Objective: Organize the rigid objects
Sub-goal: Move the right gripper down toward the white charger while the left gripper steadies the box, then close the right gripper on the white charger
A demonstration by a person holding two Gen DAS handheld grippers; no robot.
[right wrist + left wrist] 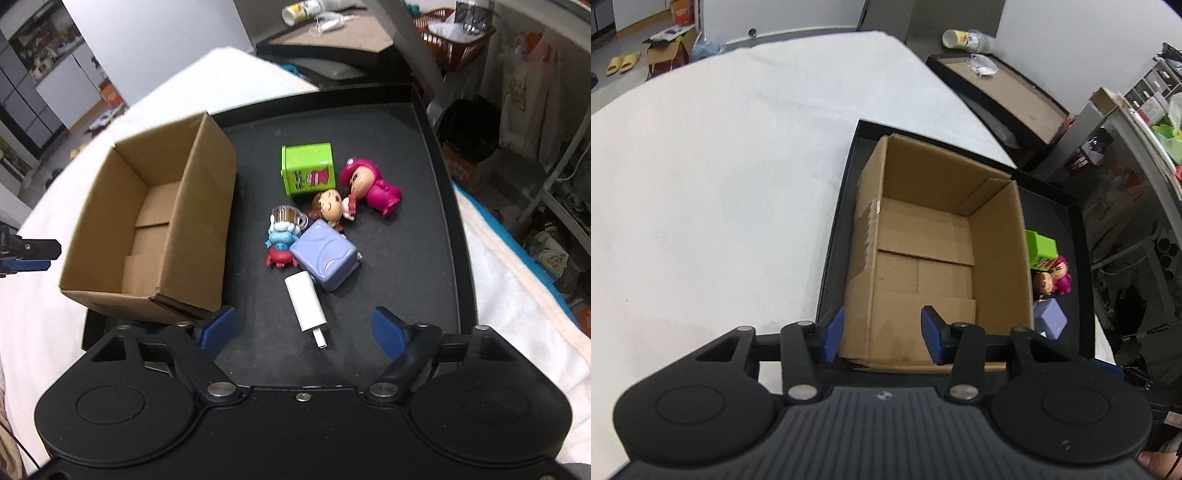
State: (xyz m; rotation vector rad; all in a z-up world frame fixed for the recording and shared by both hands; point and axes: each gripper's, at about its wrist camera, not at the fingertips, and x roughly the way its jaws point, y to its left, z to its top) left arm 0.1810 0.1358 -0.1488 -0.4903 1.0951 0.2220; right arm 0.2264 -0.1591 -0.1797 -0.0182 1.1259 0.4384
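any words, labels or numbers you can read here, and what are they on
None can be read for certain.
Green tin: printed pink and dark design on its side, any lettering too blurred to read.
Orange box on the far floor: white print, too small to read.
Paper cup lying on the side table: coloured print, unreadable.
Cardboard box: a pale sticker on its left wall, no legible text.

Left hand-held gripper: pitched steeply downward, blue pads parted, nothing pressed between them. Right hand-held gripper: likewise pitched down, jaws spread wider than the left's, pads bare and gripping nothing. A bit of the person's hand shows at the lower right edge of the left wrist view.
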